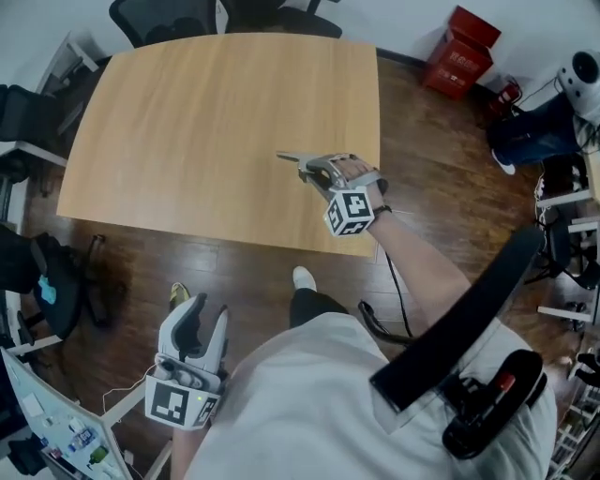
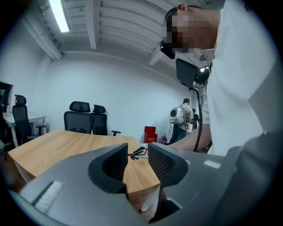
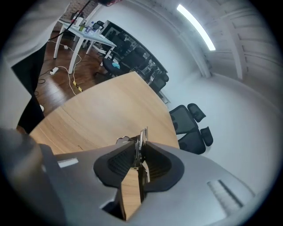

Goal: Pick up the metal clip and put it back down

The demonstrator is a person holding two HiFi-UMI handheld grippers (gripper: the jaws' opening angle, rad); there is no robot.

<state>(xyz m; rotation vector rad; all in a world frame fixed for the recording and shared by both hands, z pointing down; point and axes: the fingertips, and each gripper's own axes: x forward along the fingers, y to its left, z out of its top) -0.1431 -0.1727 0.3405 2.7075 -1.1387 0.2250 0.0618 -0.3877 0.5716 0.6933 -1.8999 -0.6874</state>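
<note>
The metal clip (image 1: 292, 160) is a thin silver piece that sticks out leftward from my right gripper (image 1: 314, 172), just above the wooden table (image 1: 206, 131) near its front right part. In the right gripper view the jaws are shut on the clip (image 3: 141, 143), which stands edge-on between the pads of my right gripper (image 3: 139, 161). My left gripper (image 1: 206, 314) hangs low beside my body, off the table, open and holding nothing. In the left gripper view, my left gripper (image 2: 138, 161) shows the distant clip (image 2: 138, 152) through the gap between its jaws.
Black office chairs (image 1: 164, 19) stand behind the table. Red boxes (image 1: 461, 52) sit on the floor at the back right. A person (image 1: 534, 131) is at the far right. A desk with clutter (image 1: 56, 422) lies at the lower left, and a dark chair (image 1: 47, 272) at the left.
</note>
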